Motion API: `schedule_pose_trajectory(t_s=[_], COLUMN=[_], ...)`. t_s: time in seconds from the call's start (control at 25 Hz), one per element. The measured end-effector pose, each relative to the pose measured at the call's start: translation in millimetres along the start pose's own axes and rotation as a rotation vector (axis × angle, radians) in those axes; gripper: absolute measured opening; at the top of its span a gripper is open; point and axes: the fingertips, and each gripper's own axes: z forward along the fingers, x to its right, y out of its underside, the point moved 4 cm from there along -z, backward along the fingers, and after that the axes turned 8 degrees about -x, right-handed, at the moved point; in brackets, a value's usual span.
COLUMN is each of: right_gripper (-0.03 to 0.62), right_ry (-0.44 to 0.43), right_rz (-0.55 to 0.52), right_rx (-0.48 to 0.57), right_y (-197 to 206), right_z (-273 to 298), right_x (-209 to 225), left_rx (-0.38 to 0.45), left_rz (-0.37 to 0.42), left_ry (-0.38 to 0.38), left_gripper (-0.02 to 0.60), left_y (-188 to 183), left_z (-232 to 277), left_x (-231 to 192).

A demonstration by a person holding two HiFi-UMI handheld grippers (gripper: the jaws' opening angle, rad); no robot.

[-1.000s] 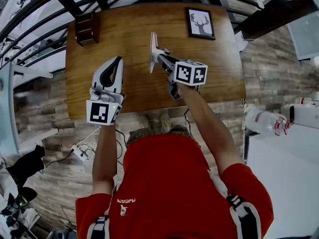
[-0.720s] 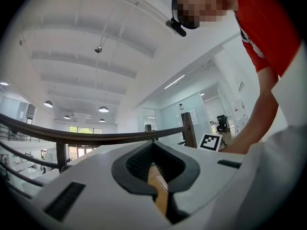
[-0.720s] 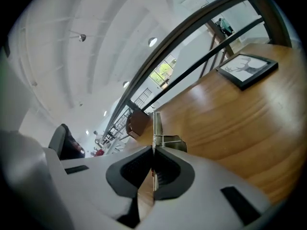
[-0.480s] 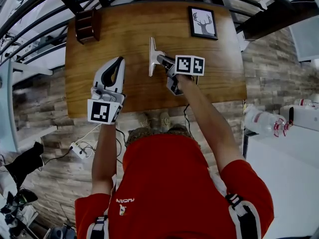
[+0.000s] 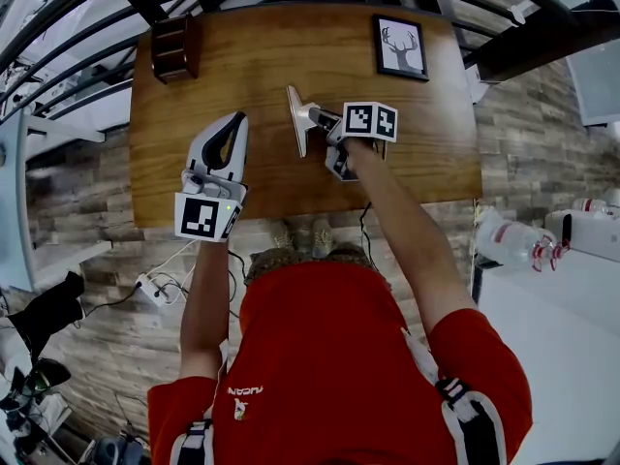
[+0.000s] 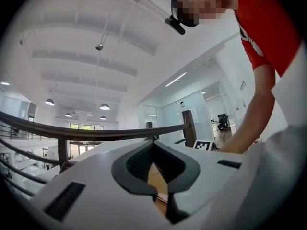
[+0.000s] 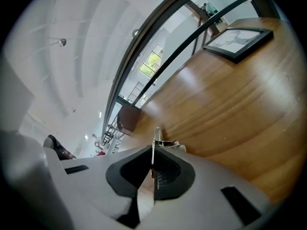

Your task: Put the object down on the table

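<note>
At the far left corner of the wooden table (image 5: 276,51) stands a dark wooden box (image 5: 177,48). Nearer to you, your left gripper (image 5: 235,120) hangs above the table's left half. Its jaws are pressed together at the tips and there is nothing between them, as the left gripper view confirms (image 6: 153,145).

Toward the middle of the table is the thin white flat object (image 5: 294,122), turned on edge so that from your head you see little more than a pale strip. Your right gripper (image 5: 312,116) reaches in from the right, with its jaws pinched tight on that object. In the right gripper view the narrow edge (image 7: 155,137) rises straight out from between the pads (image 7: 165,174), with the wood close behind it. Whether its lower edge touches the tabletop cannot be told from any view.

At the far right corner lies a black-framed deer picture (image 5: 400,46), well apart from both grippers.
</note>
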Motion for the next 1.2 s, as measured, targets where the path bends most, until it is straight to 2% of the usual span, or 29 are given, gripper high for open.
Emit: schedule_pose_trajectory(t_s=[0.32, 0.44, 0.84, 1.0, 1.2], right_gripper=[0.039, 0.139, 0.190, 0.186, 0.143], right_ry=[0.059, 0.076, 0.172, 0.156, 0.086], right_rz=[-0.081, -0.119, -0.321, -0.437, -0.683], right_rx=[0.005, -0.007, 0.066, 0.147, 0.265], right_y=[-2, -2, -13, -18, -20], right_z=[1, -1, -22, -35, -57], right_x=[3, 2, -7, -25, -72], left_rx=[-0.011, -0.016, -0.025, -0.021, -0.013], left_rz=[-0.007, -0.009, -0.014, -0.011, -0.012], left_ry=[0.006, 0.009, 0.018, 0.023, 0.024], left_gripper=[0.009, 0.009, 0.009, 0.009, 0.009], left_y=[7, 8, 12, 11, 8], left_z=[4, 5, 7, 6, 5], left_x=[1, 2, 7, 7, 8])
